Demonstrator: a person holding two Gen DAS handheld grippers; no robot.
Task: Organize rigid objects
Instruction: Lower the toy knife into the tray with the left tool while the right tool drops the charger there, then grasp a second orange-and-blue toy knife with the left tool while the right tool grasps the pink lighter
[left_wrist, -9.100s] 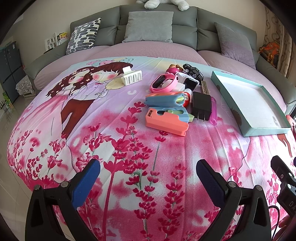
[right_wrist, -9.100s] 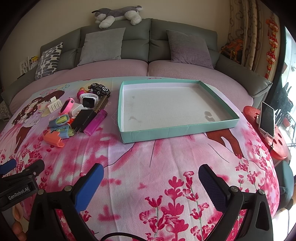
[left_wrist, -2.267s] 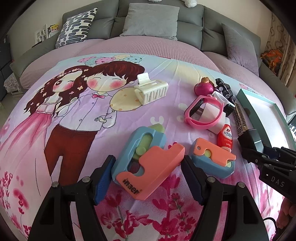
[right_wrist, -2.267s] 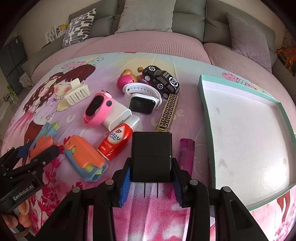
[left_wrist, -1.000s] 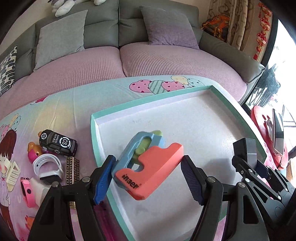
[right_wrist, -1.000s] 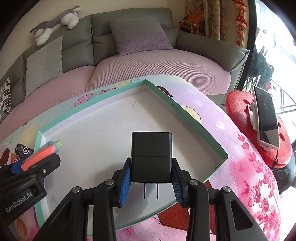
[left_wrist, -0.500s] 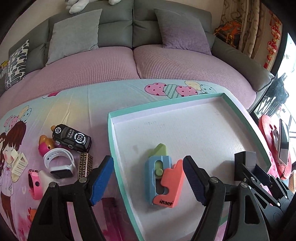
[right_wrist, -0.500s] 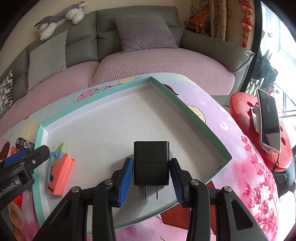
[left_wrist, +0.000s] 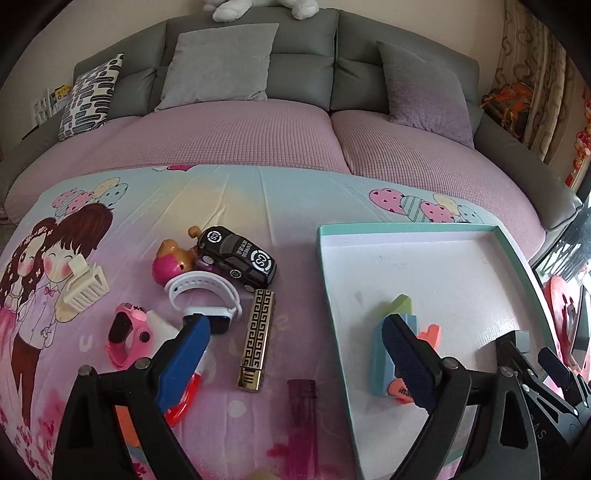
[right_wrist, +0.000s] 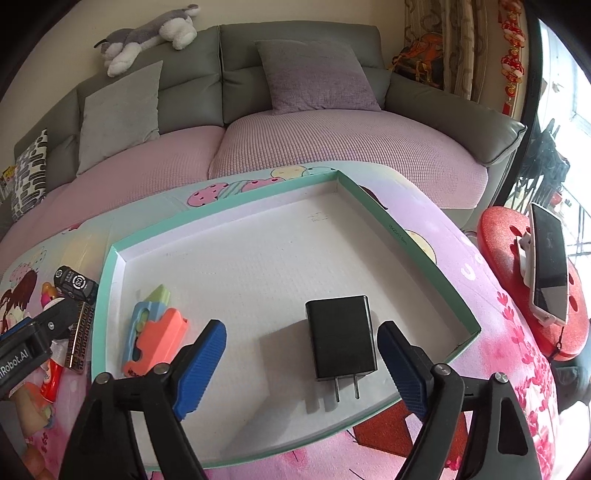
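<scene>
A teal-rimmed white tray (right_wrist: 421, 254) lies on the pink printed cloth; it also shows in the left wrist view (left_wrist: 325, 280). In it lie a black charger plug (right_wrist: 341, 338) and a blue and orange box cutter (right_wrist: 153, 332), the latter partly hidden behind my fingertip in the left wrist view (left_wrist: 378, 354). My right gripper (right_wrist: 301, 363) is open and empty, just in front of the charger. My left gripper (left_wrist: 295, 363) is open and empty over the tray's left rim. Left of the tray lie a black toy car (left_wrist: 236, 254), a white watch (left_wrist: 203, 295), a gold lighter (left_wrist: 256, 338) and a purple lighter (left_wrist: 302, 417).
Further left lie a pink watch (left_wrist: 127, 334), a pink doll toy (left_wrist: 171, 262), a cream hair claw (left_wrist: 85, 284) and a red glue tube (left_wrist: 184, 398). A grey sofa with cushions (left_wrist: 218, 62) stands behind. A red stool holding a phone (right_wrist: 548, 262) stands at the right.
Both grippers carried their items from the pile to the tray, opened and released them there. My left gripper has since swung back left towards the pile; my right has opened wide.
</scene>
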